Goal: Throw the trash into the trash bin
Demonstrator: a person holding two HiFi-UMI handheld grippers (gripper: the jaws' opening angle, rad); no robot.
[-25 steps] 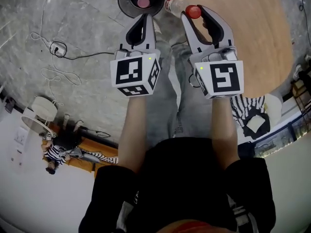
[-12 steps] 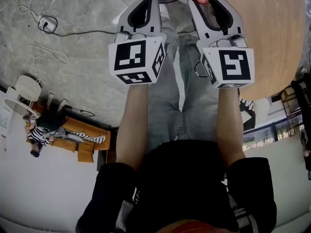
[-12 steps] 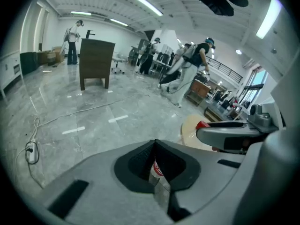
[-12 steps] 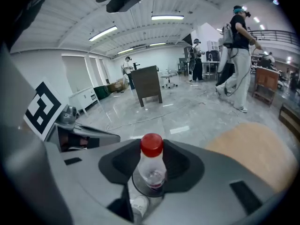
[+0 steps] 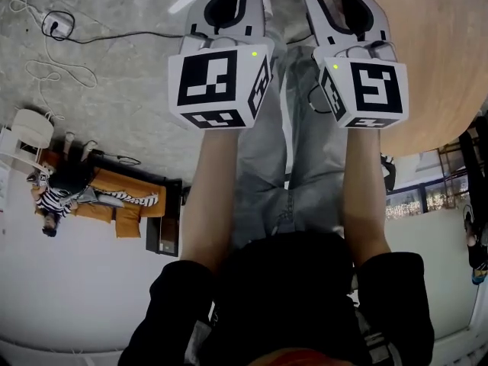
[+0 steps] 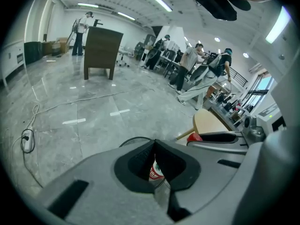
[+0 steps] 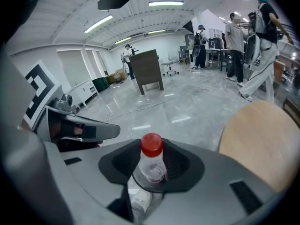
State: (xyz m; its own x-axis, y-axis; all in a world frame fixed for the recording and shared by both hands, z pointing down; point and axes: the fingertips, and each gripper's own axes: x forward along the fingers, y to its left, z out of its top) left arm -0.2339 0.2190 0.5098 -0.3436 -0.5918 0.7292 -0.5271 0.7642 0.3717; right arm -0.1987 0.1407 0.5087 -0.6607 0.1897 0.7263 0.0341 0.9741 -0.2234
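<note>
Bottle point(image 7: 151, 168) sits clamped in my right tongs point(image 7: 151, 153), a red-printed wrapper point(image 6: 157, 171) pinched in my left tongs point(image 6: 154, 146), and I judge this carry needs both brought over the bin point(image 6: 131, 141), then released.

Downward-angled left hand-held gripper point(image 6: 153, 144) and right hand-held gripper point(image 7: 152, 149) clamp shut.

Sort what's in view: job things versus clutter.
Job:
- bottle, gripped at the neck by the right hand-held gripper
- bin

Clutter:
- table
- cable on the floor
- cabinet
</note>
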